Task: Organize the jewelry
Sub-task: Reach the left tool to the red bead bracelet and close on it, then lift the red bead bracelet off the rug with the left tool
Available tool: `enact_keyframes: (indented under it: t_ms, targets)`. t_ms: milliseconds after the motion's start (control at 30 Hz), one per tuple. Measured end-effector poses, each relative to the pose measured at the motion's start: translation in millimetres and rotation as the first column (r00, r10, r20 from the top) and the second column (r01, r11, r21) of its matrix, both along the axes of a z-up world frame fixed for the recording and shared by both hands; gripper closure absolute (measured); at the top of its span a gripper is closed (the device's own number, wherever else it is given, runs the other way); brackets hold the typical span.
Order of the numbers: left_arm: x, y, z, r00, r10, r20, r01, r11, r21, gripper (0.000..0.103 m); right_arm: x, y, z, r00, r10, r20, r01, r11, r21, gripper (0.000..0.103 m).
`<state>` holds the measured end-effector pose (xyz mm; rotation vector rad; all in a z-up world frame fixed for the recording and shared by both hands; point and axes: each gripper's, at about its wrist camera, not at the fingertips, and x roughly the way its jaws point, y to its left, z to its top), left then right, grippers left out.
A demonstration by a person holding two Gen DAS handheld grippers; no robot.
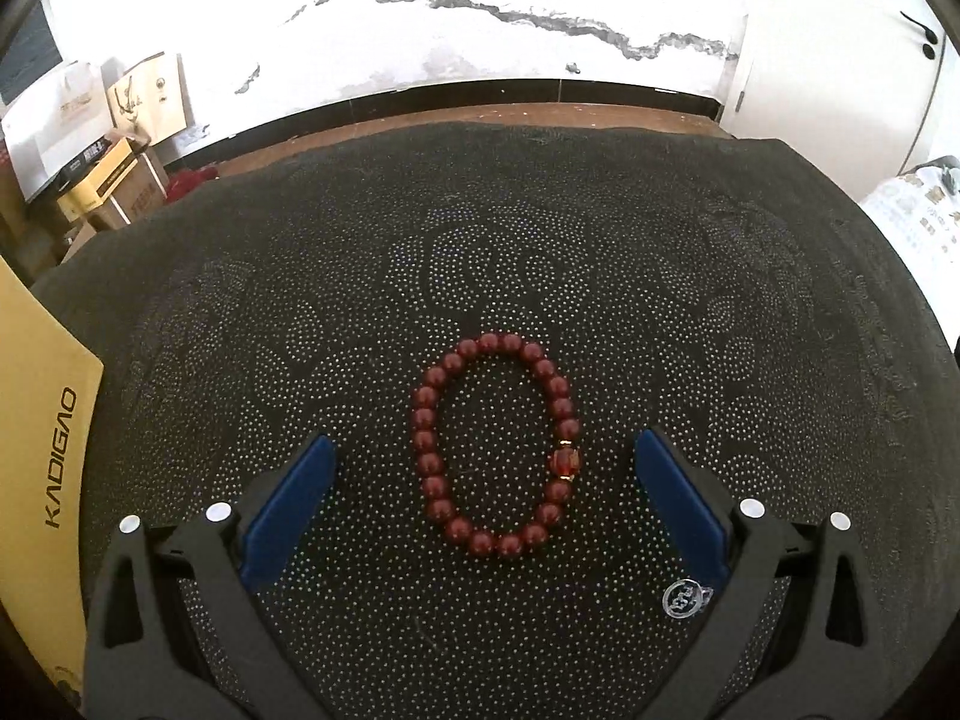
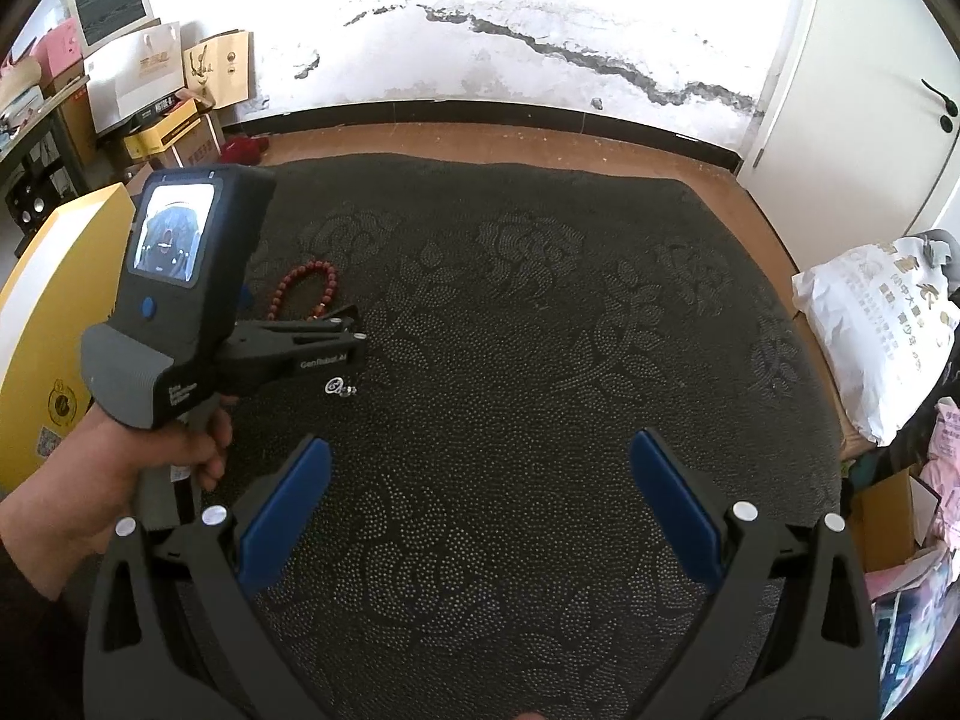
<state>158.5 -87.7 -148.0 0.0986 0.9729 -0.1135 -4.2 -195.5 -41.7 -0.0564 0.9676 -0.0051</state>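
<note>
A dark red bead bracelet [image 1: 497, 445] lies flat on the black dotted cloth [image 1: 540, 252]. My left gripper [image 1: 485, 453] is open, its blue pads on either side of the bracelet, not touching it. A small clear round charm [image 1: 686, 595] lies near its right finger. In the right wrist view the bracelet [image 2: 305, 290] and the charm [image 2: 337, 387] show at the left by the left gripper's fingers [image 2: 336, 324]. My right gripper [image 2: 480, 462] is open and empty over bare cloth.
A yellow box [image 1: 42, 450] marked KADIGAO lies at the cloth's left edge; it also shows in the right wrist view [image 2: 54, 312]. A white printed bag [image 2: 870, 330] sits at the right. Cartons and paper bags [image 2: 156, 96] stand by the far wall.
</note>
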Motion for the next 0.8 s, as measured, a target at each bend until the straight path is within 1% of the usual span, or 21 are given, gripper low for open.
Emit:
enact_keyframes:
  t_ms: [67, 100, 133, 167, 233, 267, 300, 333, 400, 467, 500, 567, 600, 633, 800]
  targets:
    - [-1, 0, 2, 1.0, 0.005, -0.006, -0.005, 1.0, -0.001, 0.011, 2, -1, -1, 1.0, 0.0, -0.009, 0.0, 1.0, 0.003, 0.007]
    - [-1, 0, 3, 1.0, 0.011, -0.004, -0.011, 1.0, 0.003, 0.018, 3, -2, -2, 1.0, 0.001, -0.012, -0.001, 1.0, 0.005, 0.007]
    - [-3, 0, 5, 1.0, 0.014, 0.001, -0.014, 1.0, 0.002, 0.03, 4, -1, -3, 1.0, 0.001, -0.014, -0.001, 1.0, 0.006, 0.007]
    - [-4, 0, 7, 1.0, 0.013, 0.007, -0.013, 1.0, 0.003, 0.037, 4, -1, -3, 1.0, 0.002, -0.014, -0.002, 1.0, 0.006, 0.007]
    - [-7, -1, 10, 1.0, 0.007, 0.011, -0.007, 1.0, 0.011, 0.067, 5, -1, -4, 1.0, 0.002, -0.016, -0.002, 1.0, 0.007, 0.007]
    - [-7, -1, 10, 1.0, 0.009, 0.011, -0.009, 1.0, 0.015, 0.073, 5, 0, -4, 1.0, 0.003, -0.015, -0.002, 1.0, 0.008, 0.007]
    - [-8, 0, 10, 1.0, 0.013, 0.008, -0.013, 1.0, 0.016, 0.084, 5, 0, -4, 1.0, 0.003, -0.014, -0.003, 1.0, 0.008, 0.007]
    - [-7, 3, 10, 1.0, 0.022, 0.003, -0.022, 1.0, 0.009, 0.086, 6, 1, -5, 1.0, 0.004, -0.016, -0.004, 1.0, 0.006, 0.007]
    - [-7, 6, 12, 1.0, 0.026, -0.003, -0.026, 1.0, -0.012, 0.086, 7, 2, -6, 1.0, 0.005, -0.02, -0.005, 1.0, 0.009, 0.007]
    - [-9, 9, 14, 0.999, 0.033, -0.004, -0.033, 0.999, -0.012, 0.088, 9, 3, -8, 1.0, 0.009, -0.023, -0.009, 1.0, 0.008, 0.007]
    - [-11, 10, 18, 0.999, 0.033, 0.01, -0.033, 0.999, -0.012, 0.103, 10, 5, -8, 1.0, 0.012, -0.024, -0.012, 1.0, 0.008, 0.007]
    - [-14, 11, 30, 0.999, 0.029, 0.032, -0.029, 1.0, 0.01, 0.103, 11, 6, -10, 1.0, 0.016, -0.027, -0.016, 1.0, 0.007, 0.007]
    - [-14, 12, 32, 0.999, 0.033, 0.019, -0.034, 0.999, 0.009, 0.103, 12, 7, -10, 0.999, 0.018, -0.029, -0.018, 1.0, 0.008, 0.007]
    - [-15, 14, 34, 0.999, 0.033, -0.001, -0.033, 0.999, -0.008, 0.103, 14, 9, -11, 0.999, 0.022, -0.031, -0.021, 1.0, 0.01, 0.007]
    - [-23, 23, 42, 0.999, 0.034, -0.004, -0.034, 0.999, -0.026, 0.103, 17, 19, -14, 0.999, 0.035, -0.034, -0.035, 0.999, 0.007, 0.007]
